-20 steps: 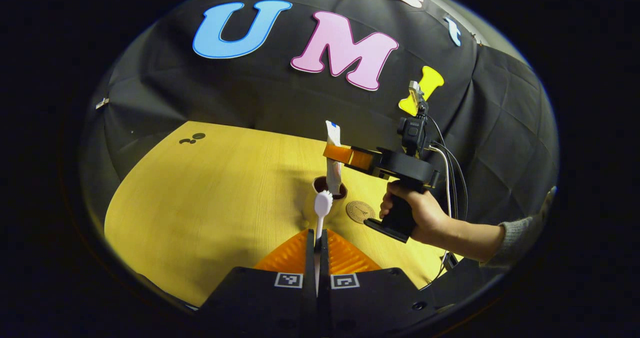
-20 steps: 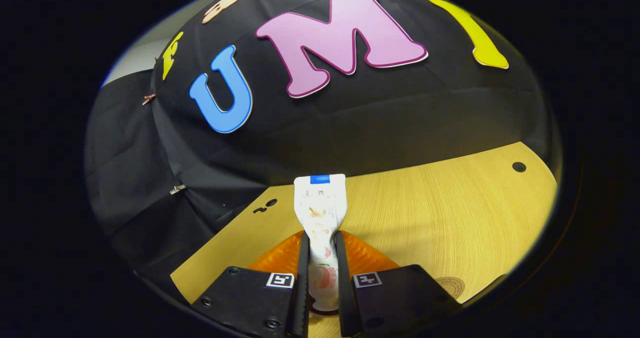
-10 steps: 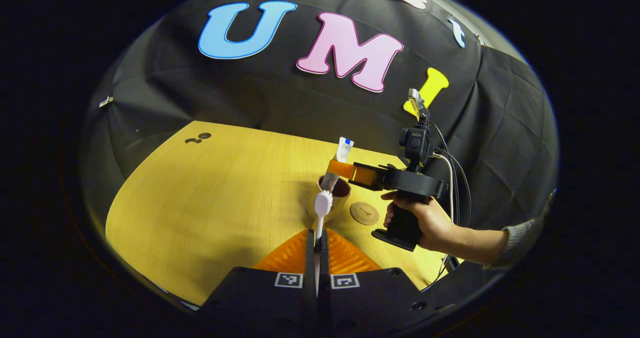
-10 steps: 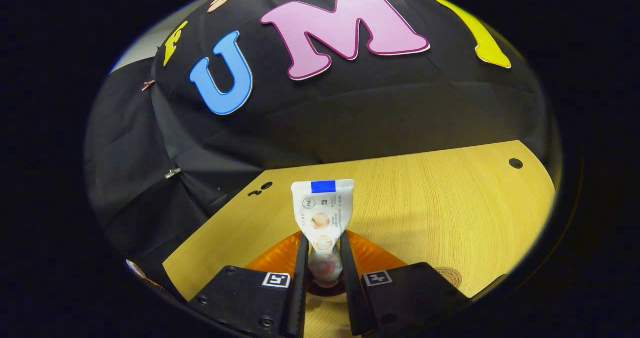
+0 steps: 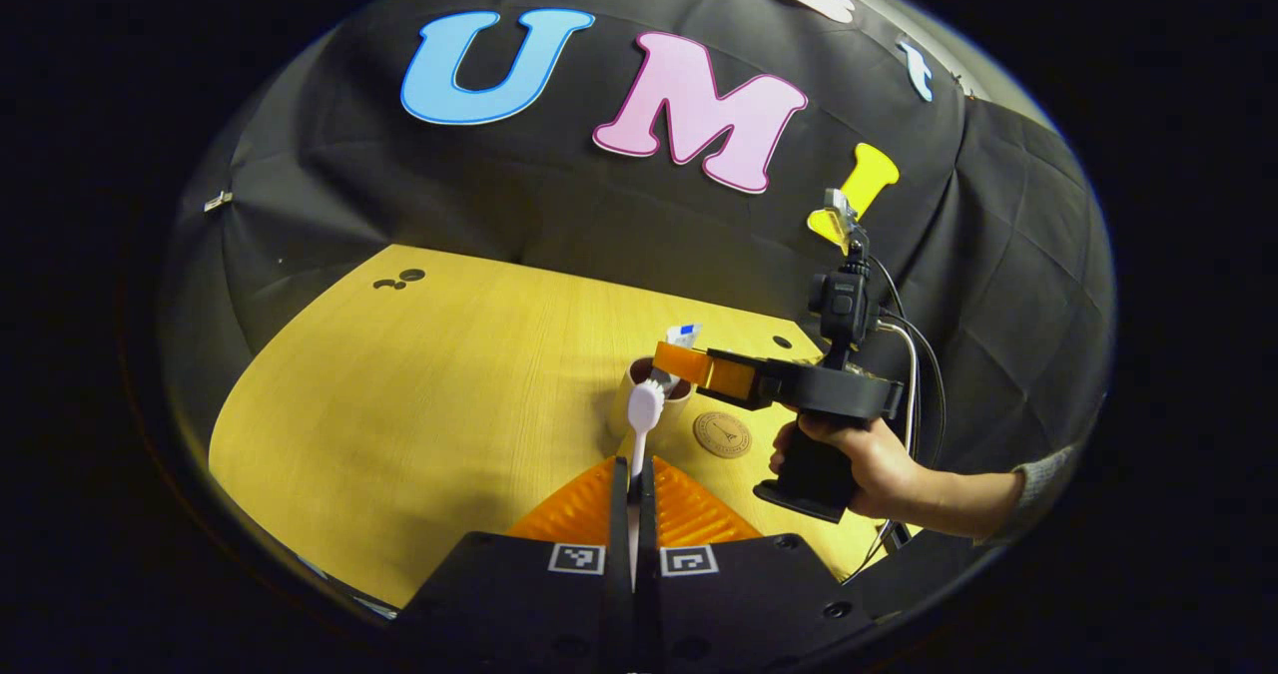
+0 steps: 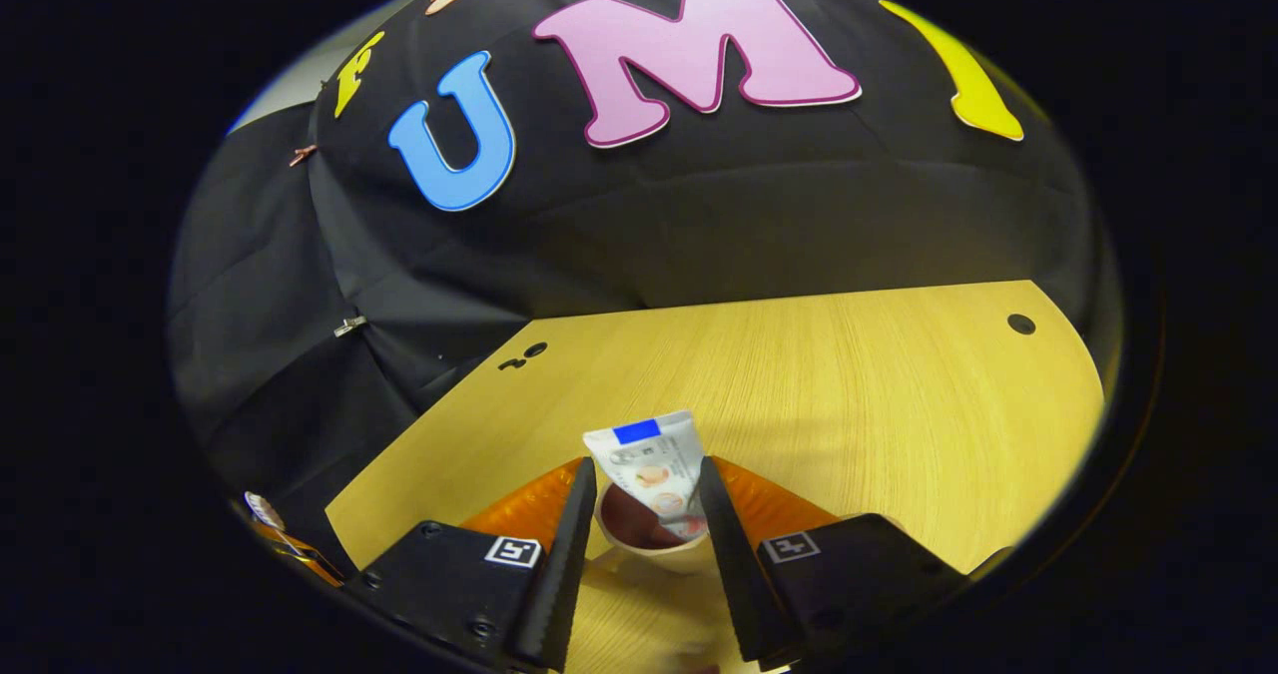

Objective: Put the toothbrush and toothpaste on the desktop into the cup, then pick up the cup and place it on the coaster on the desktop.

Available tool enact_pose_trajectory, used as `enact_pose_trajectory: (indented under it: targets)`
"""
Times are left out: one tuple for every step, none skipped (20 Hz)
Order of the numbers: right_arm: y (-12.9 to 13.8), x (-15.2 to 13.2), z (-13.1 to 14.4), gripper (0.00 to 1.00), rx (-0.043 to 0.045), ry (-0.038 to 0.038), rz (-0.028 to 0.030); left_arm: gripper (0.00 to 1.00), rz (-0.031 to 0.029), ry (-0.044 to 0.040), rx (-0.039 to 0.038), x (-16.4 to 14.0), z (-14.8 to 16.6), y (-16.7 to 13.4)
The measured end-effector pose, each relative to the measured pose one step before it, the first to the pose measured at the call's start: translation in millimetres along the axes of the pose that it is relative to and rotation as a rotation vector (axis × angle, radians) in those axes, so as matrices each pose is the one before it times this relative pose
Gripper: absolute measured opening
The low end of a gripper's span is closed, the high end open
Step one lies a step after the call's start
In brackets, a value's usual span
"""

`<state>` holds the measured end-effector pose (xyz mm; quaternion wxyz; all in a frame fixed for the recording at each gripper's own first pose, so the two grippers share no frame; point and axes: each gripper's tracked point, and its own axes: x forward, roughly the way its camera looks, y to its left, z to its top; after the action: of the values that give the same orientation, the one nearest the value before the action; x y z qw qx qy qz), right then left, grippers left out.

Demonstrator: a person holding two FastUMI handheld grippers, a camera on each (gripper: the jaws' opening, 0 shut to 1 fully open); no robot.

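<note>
In the right gripper view the right claw (image 6: 639, 514) has its fingers spread apart on either side of the cup (image 6: 649, 544), and the toothpaste (image 6: 654, 469) now stands in the cup, leaning against the rim with its flat crimped end up — no finger appears to press on the tube, so I judge it released. In the left gripper view that same right claw (image 5: 671, 359) hovers just above the cup (image 5: 654, 399), held level by a hand (image 5: 864, 459), which suits dropping the tube straight down into the opening. The left claw (image 5: 631, 479) is nearly closed, pinching the handle of the toothbrush (image 5: 644, 409), bristle head pointing forward toward the cup — gripped low so the long end can be tipped in next. The coaster (image 5: 722, 433) lies flat on the desk (image 5: 419, 394) just beside the cup, near enough for a short lift. The toothbrush looks like the next item to go in, once the right claw clears the rim
</note>
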<state>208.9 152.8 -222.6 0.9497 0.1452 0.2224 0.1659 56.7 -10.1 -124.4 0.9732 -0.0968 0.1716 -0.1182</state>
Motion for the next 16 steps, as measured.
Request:
enact_pose_trajectory:
  targets:
    - [-0.62,-6.26,2.71,0.65,0.00968,-0.00248,0.00024,0.06,-0.00506,-0.01107,0.00560,3.60,5.17,-3.28]
    - [-1.27,-7.61,2.59,0.65,0.00447,-0.00377,-0.00323,0.06,-0.00437,-0.01151,0.00607,3.12,7.45,-2.57]
    - [-2.22,-8.94,3.71,0.65,-0.00224,-0.00626,-0.00304,0.06,-0.00327,-0.01360,0.00625,1.61,5.76,-1.25]
    - [-1.67,-8.89,3.17,0.65,-0.00276,-0.00429,-0.00086,0.06,-0.00395,-0.01507,0.00597,2.63,8.20,-1.93]
    - [-1.18,-9.62,1.82,0.65,-0.00259,0.00085,0.00373,0.06,-0.00183,-0.01459,0.00368,9.46,7.78,-3.33]
    - [-2.57,-10.43,0.27,0.65,-0.00164,0.00348,0.00068,0.06,-0.00524,-0.01871,0.00327,8.41,11.24,-2.66]
    - [-2.98,-9.55,-1.30,0.66,-0.00240,0.00725,-0.00070,0.06,-0.00223,-0.01555,0.00327,7.48,7.97,-1.05]
    - [-3.51,-10.62,-2.34,0.59,-0.00174,0.00592,-0.00426,0.06,-0.00186,-0.01634,0.00408,8.11,7.81,-1.38]
    - [-3.55,-9.46,-3.74,0.70,-0.00008,0.00694,-0.00505,0.06,-0.00189,-0.01675,0.00323,9.53,6.41,-0.80]
    - [-3.41,-8.38,-5.10,0.70,0.00237,0.01026,-0.00283,0.06,-0.00250,-0.01149,0.00052,7.85,4.98,-0.84]
    - [-2.73,-7.52,-6.64,0.70,0.00267,0.01439,-0.00293,0.06,-0.00313,-0.01288,-0.00175,8.86,4.86,-1.25]
    - [-2.22,-7.15,-6.79,0.70,0.00274,0.01270,-0.00152,0.06,-0.00025,-0.01042,-0.00134,8.85,3.73,-1.00]
    - [-2.96,-5.13,-6.70,0.70,0.00326,0.01293,-0.00322,0.06,0.00033,-0.00899,-0.00116,9.19,2.10,0.20]
    - [-3.28,-4.10,-8.05,0.70,0.00443,0.01769,-0.00146,0.06,0.00516,-0.01433,0.00027,7.76,4.29,0.34]
    - [-3.32,-3.29,-6.12,0.70,0.00359,0.01461,-0.00151,0.06,0.00246,-0.01701,0.00010,9.07,4.16,0.19]
    - [-4.66,-3.32,-4.54,0.70,0.00144,0.01141,-0.00342,0.06,0.00214,-0.01710,0.00085,7.97,5.38,0.35]
